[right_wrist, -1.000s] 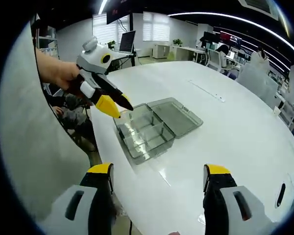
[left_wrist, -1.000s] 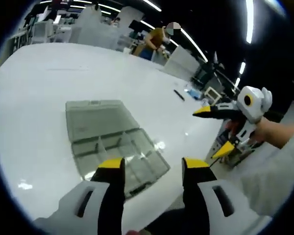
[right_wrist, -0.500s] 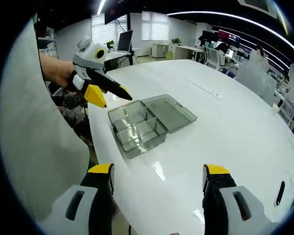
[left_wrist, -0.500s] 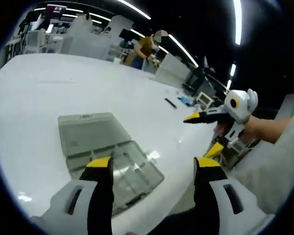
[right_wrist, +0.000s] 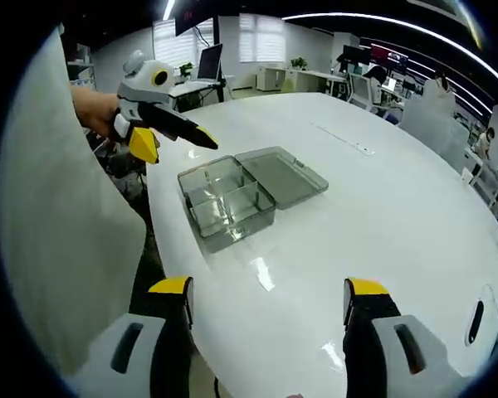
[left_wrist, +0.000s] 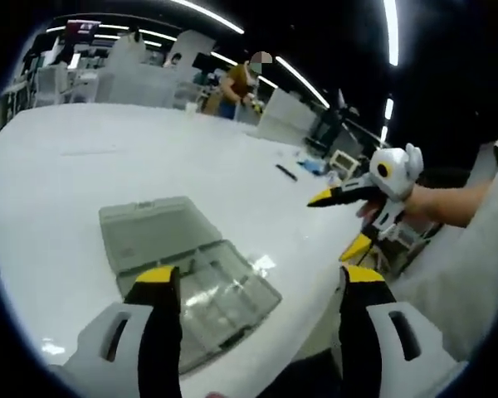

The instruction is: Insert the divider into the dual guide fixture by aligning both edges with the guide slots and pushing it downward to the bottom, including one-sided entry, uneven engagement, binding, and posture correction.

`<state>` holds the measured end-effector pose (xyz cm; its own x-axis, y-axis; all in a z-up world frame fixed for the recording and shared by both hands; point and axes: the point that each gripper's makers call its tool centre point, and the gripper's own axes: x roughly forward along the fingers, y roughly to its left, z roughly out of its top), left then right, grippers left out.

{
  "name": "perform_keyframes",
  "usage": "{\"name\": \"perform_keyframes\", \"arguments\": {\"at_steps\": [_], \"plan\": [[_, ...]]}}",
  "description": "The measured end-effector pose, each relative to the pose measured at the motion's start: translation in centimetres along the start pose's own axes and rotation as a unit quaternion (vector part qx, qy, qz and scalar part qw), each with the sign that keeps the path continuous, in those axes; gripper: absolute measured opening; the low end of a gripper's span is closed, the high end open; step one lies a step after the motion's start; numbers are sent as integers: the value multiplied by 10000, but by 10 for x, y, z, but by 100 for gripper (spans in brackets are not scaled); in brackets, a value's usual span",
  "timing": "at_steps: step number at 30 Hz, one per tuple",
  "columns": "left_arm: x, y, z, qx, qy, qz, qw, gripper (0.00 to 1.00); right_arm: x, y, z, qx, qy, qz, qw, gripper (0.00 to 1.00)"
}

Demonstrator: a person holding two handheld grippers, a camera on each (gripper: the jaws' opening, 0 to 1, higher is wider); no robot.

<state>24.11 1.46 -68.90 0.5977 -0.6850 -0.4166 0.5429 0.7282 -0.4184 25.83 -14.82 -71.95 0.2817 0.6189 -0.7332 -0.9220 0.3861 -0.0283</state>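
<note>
**Observer:** While both tools hung above the table edge, where did the fixture lie relative to them?

**Recorder:** In the right gripper view, the clear smoky-grey plastic compartment box [right_wrist: 225, 203] sat on the white glossy table [right_wrist: 382, 207], ahead and left of the right gripper [right_wrist: 266, 290], well apart from it. Its hinged transparent lid [right_wrist: 282, 175] lay open flat on the far side. The left gripper [right_wrist: 170, 141] hovered near the box's near-left corner, tips pointing toward it, not touching. The left gripper was judged the nearer of the two.

**Observer:** Long axis?

**Recorder:** Box and lid together ran diagonally, from lower left to upper right in that view. In the left gripper view the compartment box [left_wrist: 207, 294] lay just ahead, between that tool's own jaws, the lid [left_wrist: 153, 232] beyond it.

**Observer:** Jaw states?

**Recorder:** The left gripper [left_wrist: 261, 282] had its yellow-tipped jaws spread wide, nothing between them. The right gripper [left_wrist: 344, 222] was likewise spread and empty, held off the table's edge by a hand [left_wrist: 436, 203].

**Observer:** And the divider?

**Recorder:** Internal partitions were visible in the box; whether one was the loose divider could not be told. Neither tool held it. Judgement: insertion either not begun or finished; the coming move would require closing in on the box.
</note>
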Motion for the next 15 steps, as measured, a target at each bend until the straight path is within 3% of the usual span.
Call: {"name": "perform_keyframes", "arguments": {"at_steps": [15], "plan": [[0,-1,-3,182,80,39,9998,80,2,-16,-18,-22,201,30,9998,71]]}}
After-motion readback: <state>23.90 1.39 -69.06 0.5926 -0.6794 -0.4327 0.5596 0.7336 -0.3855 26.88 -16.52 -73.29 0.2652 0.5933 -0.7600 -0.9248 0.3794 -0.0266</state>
